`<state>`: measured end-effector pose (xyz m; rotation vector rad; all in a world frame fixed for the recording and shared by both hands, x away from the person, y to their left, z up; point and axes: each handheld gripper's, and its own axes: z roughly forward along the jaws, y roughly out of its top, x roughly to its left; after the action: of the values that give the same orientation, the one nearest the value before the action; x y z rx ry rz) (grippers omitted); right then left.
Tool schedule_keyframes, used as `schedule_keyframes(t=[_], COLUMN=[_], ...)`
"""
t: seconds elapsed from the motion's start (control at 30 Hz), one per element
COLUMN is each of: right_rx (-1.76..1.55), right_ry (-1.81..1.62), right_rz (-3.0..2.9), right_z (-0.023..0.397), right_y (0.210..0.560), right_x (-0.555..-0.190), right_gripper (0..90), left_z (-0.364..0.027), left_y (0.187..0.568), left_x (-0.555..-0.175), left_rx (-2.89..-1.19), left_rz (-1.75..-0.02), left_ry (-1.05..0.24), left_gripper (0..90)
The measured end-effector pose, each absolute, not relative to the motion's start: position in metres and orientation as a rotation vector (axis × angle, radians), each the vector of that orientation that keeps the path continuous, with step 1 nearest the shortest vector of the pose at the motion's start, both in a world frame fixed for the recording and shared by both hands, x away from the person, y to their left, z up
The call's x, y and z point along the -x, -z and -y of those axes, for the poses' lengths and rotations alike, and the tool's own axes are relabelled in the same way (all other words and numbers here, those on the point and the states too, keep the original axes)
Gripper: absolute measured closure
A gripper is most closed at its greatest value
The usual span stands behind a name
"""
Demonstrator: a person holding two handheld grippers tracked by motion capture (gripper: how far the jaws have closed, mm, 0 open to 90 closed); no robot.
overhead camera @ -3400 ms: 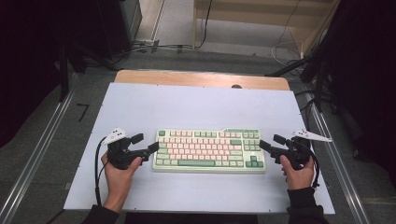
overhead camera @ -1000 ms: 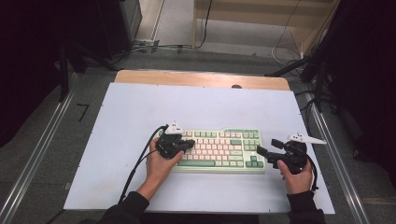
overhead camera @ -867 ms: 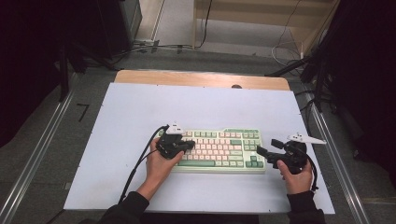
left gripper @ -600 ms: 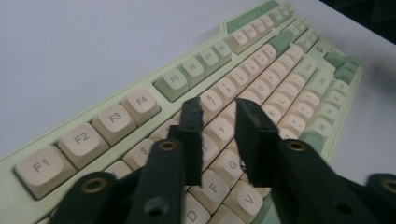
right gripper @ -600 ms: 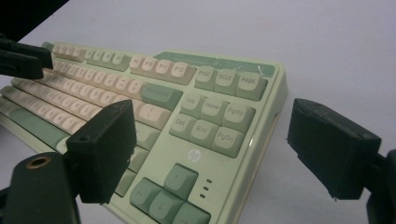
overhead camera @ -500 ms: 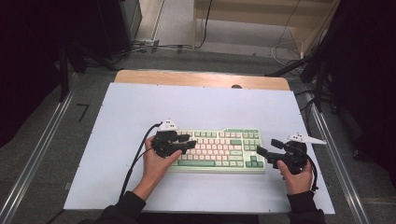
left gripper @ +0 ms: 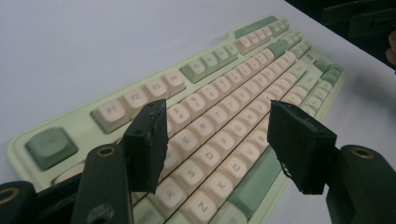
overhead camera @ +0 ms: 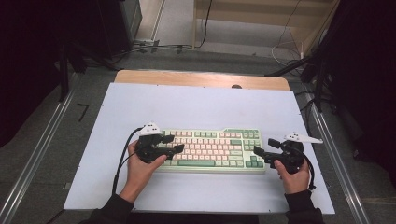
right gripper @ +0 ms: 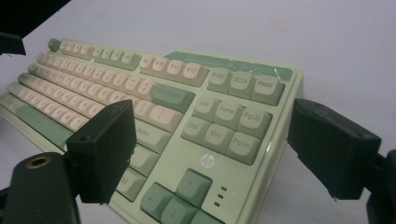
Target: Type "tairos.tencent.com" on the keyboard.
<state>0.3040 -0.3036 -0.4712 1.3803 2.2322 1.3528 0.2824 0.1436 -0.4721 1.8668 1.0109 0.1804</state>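
HP keyboard lies long-ways left to right on the bench. Left hand-held gripper is over its left end, just been opening, nothing inside. Right hand-held gripper is wide at the right end.

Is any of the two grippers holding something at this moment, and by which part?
Nothing is held. The left gripper, whose jaws have just been opening, hangs open above the keyboard; the right gripper is open at its right end.
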Motion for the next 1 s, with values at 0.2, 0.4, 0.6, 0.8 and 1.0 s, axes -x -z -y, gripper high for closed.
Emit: schedule_keyframes(t=[0.2, 0.4, 0.6, 0.8, 1.0], right_rx=[-1.368, -1.363, -1.36, -1.356, -1.356], right_ry=[-1.345, -1.346, -1.343, -1.345, -1.342], right_rz=[-2.251, -2.26, -2.264, -2.263, -2.265], right_z=[0.299, 0.297, 0.296, 0.296, 0.295], right_y=[0.472, 0.472, 0.472, 0.473, 0.473], right_x=[-0.306, -0.306, -0.306, -0.307, -0.307], right_gripper=[13.6, 13.7, 13.7, 13.7, 13.7], left_z=[-0.16, -0.158, -0.158, -0.157, -0.157], left_y=[0.479, 0.481, 0.489, 0.491, 0.493], left_x=[-0.272, -0.269, -0.273, -0.275, -0.278], left_rx=[-1.841, -1.874, -1.913, -1.916, -1.909], left_rz=[-1.008, -1.007, -1.054, -1.062, -1.073], left_ry=[-0.19, -0.217, -0.232, -0.229, -0.229], left_gripper=[82.3, 90.0, 90.0, 90.0, 90.0])
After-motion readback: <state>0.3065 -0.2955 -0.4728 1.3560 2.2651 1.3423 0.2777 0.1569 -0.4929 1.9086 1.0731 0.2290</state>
